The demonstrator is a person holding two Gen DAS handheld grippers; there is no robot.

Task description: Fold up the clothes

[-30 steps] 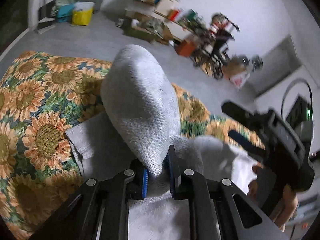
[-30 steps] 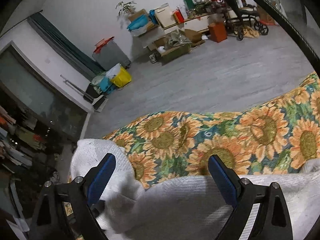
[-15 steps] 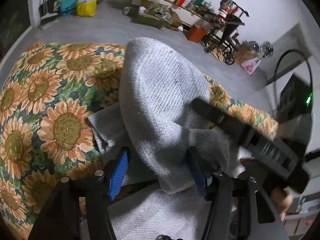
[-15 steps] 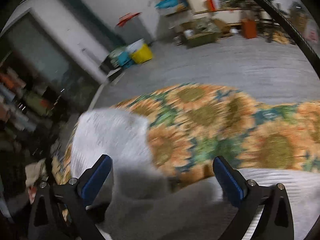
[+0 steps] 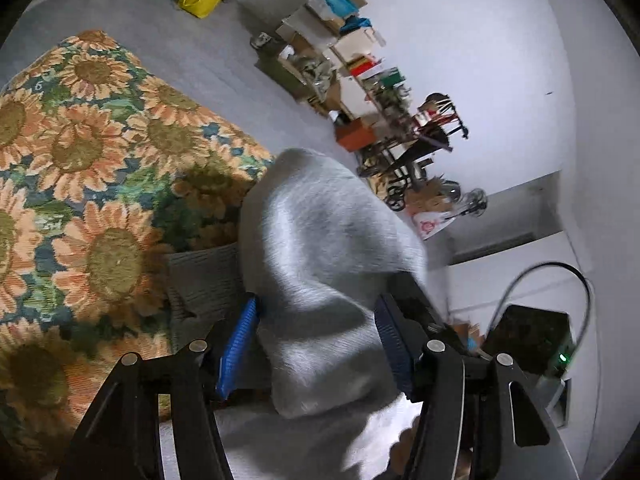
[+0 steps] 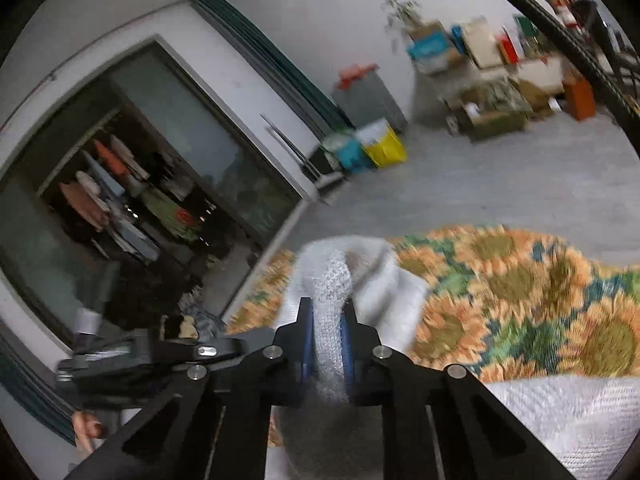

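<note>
Your right gripper (image 6: 326,340) is clamped tight on a bunched fold of the grey knit garment (image 6: 334,280), lifted above the sunflower-print cover (image 6: 520,292). Your left gripper (image 5: 316,344) stands wide open; a hump of the garment (image 5: 320,240) sits loosely between its blue pads (image 5: 236,348), ungripped.

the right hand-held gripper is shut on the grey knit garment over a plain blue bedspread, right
Not quite. The right hand-held gripper is shut on the grey knit garment, but the bedspread is not plain blue: it is an orange-and-green sunflower-print bedspread, as the right wrist view shows.
</note>
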